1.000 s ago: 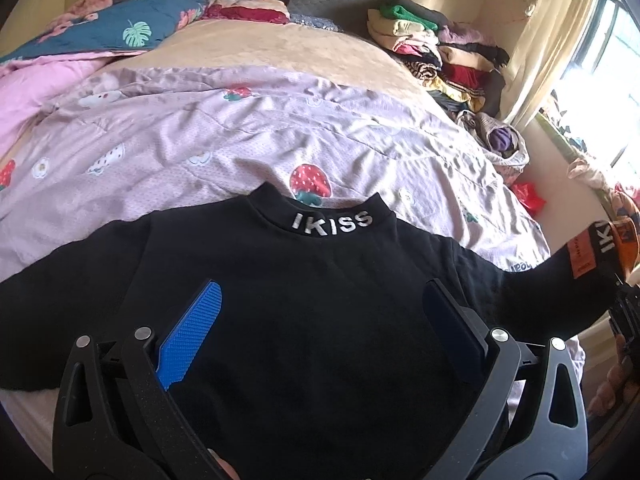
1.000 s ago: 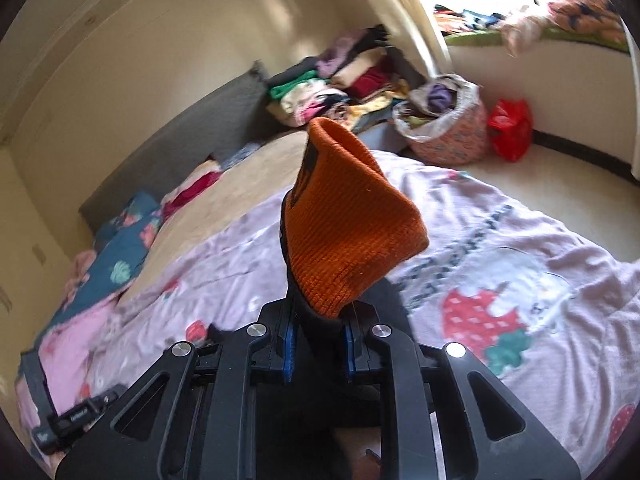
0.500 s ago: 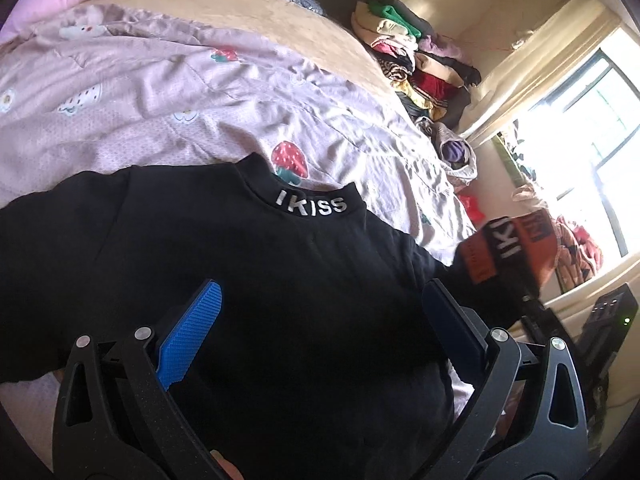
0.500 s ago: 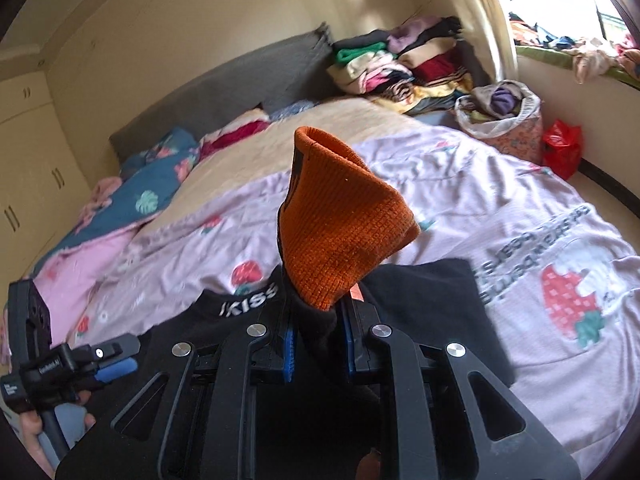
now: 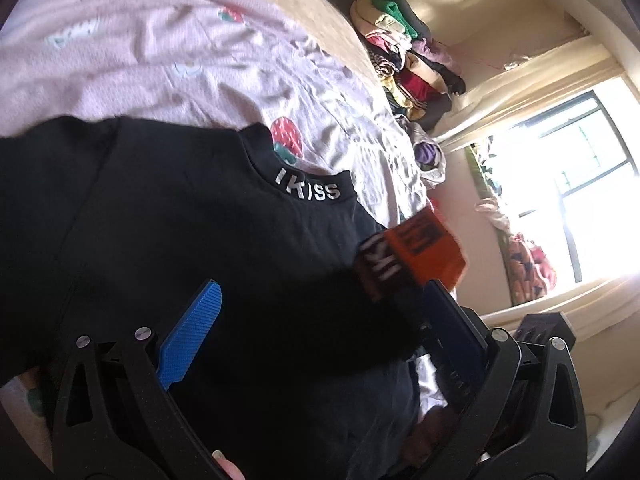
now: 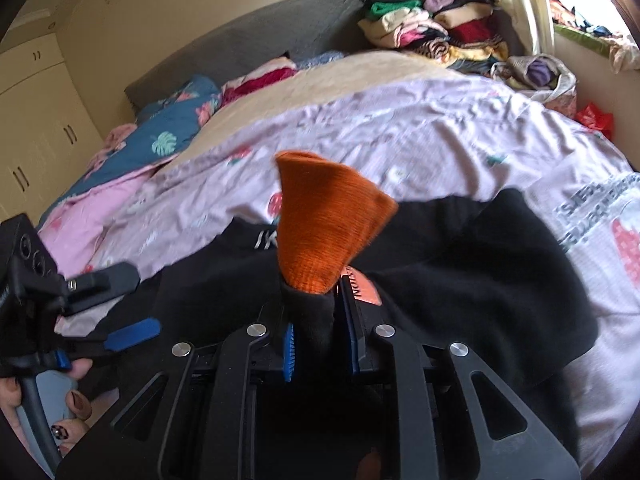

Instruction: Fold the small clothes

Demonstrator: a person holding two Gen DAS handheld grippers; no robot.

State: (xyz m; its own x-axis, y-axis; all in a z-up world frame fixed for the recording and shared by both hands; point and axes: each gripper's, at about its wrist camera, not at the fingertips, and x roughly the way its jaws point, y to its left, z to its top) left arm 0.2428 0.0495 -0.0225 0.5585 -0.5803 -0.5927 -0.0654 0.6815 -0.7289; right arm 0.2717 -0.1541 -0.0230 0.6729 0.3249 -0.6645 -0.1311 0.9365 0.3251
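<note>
Sleeve fold under way. Since a second ago the right gripper (image 6: 320, 344) has carried the orange cuff (image 6: 328, 216) of the black top (image 5: 200, 240) from out past the edge of the bed inward, so the cuff now sits over the chest of the garment, just below the collar lettering (image 5: 307, 190); before, that sleeve stretched out sideways toward the window. Its jaws are opening now, narrow gap only, with the black sleeve fabric between the blue pads (image 6: 289, 354), cuff sticking up beyond them (looks like the start of a release, judged from the cuff's place over the body). The top lies flat on the pink strawberry bedspread (image 6: 400, 136), collar away from the person. The left gripper (image 5: 320, 320) hangs wide apart over the lower body of the top, nothing between its fingers, and has tilted and dropped a little nearer the cloth than a second ago. For the task: one sleeve is about in, the other sleeve (image 5: 48, 168) lies spread out to the side, unfolded. Count: one black top, two sleeves (one orange cuff seen), two grippers, one heap of folded clothes (image 6: 436, 32) at the far corner, one bag of clothes (image 6: 540, 74) beside it.
</note>
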